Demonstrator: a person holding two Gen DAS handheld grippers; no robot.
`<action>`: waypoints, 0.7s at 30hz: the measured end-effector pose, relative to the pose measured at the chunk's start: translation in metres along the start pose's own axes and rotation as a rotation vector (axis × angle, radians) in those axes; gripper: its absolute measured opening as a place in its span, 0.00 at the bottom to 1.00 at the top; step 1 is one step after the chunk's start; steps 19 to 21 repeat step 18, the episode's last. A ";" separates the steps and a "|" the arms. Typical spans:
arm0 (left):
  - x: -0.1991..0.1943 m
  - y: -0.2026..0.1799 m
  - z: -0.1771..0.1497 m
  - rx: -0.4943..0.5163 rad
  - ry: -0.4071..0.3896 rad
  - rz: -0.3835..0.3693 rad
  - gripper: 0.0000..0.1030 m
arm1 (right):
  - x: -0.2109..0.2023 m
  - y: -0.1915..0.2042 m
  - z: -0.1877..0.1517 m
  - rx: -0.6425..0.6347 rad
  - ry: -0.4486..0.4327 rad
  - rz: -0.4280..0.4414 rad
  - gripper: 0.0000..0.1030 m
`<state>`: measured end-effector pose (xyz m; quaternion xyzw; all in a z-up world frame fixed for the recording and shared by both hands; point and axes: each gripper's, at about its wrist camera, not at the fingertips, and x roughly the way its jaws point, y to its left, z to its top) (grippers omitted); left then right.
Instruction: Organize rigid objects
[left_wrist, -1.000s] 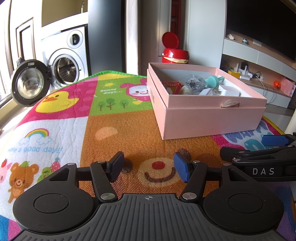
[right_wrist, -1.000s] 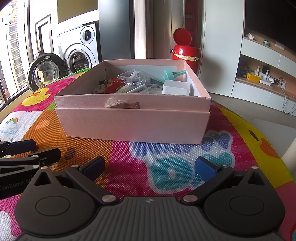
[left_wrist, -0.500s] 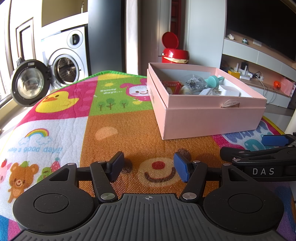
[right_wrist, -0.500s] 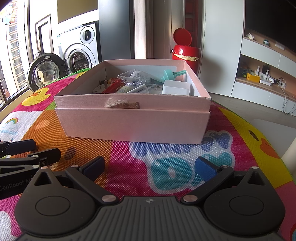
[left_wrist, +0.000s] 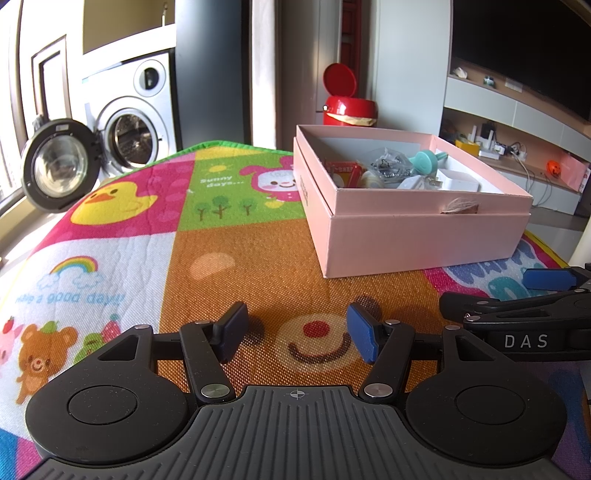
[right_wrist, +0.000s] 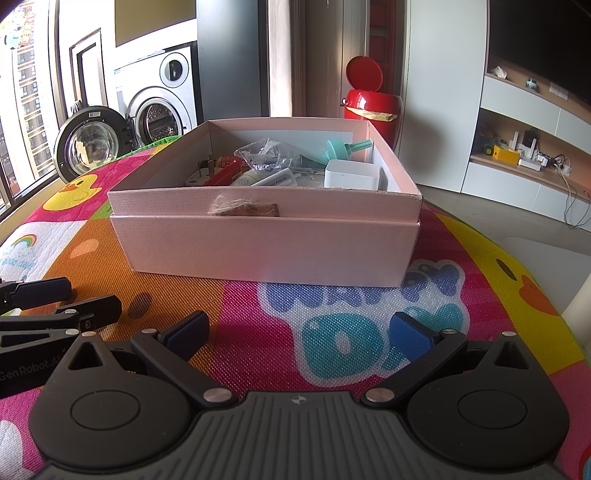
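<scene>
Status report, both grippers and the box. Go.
Left gripper open, empty, over the mat. Right gripper open, empty. Pink box ahead, lid off, items inside. Nothing blocking.

left gripper (left_wrist: 297, 332) | black, ribbed grey base | blue fingers (left_wrist: 362, 338) | silver screws | right gripper (right_wrist: 297, 332): "DAS"

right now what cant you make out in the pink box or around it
- Pink box floor and the lower items: right wrist view, hidden by its near wall.
- Contents of the clear bag: both views, crumpled and too small.
- Left gripper: right wrist view, cut off by the left edge.
- Label on the white adapter: too small to read.
</scene>
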<state>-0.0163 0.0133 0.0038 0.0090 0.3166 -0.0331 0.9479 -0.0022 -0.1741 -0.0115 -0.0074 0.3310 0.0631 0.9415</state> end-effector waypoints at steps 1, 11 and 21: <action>0.000 0.000 0.000 0.000 0.000 0.000 0.63 | 0.000 0.000 0.000 0.000 0.000 0.000 1.00; 0.001 -0.001 0.000 0.001 0.002 0.001 0.63 | 0.000 0.000 0.000 0.000 0.000 0.000 1.00; 0.000 -0.002 0.000 -0.002 0.001 -0.001 0.63 | 0.000 0.000 0.000 0.000 0.000 0.000 1.00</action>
